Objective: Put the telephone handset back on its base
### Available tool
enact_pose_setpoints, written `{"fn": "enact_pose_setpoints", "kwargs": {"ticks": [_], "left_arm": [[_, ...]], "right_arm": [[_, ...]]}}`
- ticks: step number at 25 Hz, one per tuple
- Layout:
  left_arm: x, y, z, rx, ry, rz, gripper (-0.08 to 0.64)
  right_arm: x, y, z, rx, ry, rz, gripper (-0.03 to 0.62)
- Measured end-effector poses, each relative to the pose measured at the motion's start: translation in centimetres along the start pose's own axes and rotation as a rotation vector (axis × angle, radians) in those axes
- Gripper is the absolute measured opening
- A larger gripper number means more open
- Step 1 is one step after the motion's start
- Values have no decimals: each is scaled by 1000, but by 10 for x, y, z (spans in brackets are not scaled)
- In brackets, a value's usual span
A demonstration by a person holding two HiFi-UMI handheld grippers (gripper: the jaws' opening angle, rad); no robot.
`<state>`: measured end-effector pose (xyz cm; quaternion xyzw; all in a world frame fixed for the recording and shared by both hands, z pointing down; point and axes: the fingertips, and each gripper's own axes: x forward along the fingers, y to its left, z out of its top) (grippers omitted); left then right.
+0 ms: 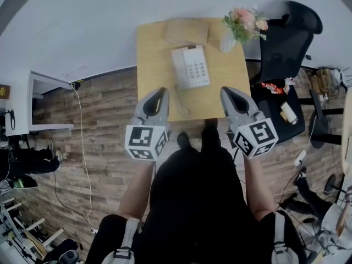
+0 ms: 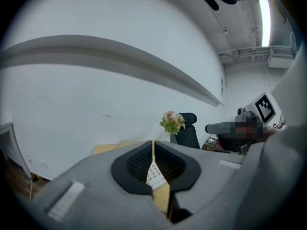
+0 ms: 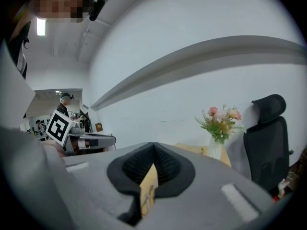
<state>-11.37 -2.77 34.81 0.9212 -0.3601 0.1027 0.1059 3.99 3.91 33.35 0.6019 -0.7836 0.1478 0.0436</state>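
matt wooden table (image 1: 154, 54), smooth plastic telephone (image 1: 190, 66).

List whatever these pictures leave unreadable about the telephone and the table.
- Head view: telephone too small to tell whether the handset is properly seated on it.
- Left gripper view: shut left hand-held gripper blocks all but a sliver of keypad.
- Right gripper view: right hand-held gripper hides the telephone; only a strip of table shows.
- Head view: both grippers cover the table's near corners.

White wall (image 1: 82, 26), wood floor (image 1: 104, 125) — blk office chair (image 1: 286, 43) at rt.
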Motion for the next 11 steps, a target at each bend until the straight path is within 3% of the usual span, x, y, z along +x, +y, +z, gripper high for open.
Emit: {"fn": "enact_pose_setpoints", "kwargs": {"ticks": [11], "left_arm": [[-5,-2,-3,-6,-2,-6,21]], "right_arm": [[-3,5,0,-20,-3,-4,0]]}}
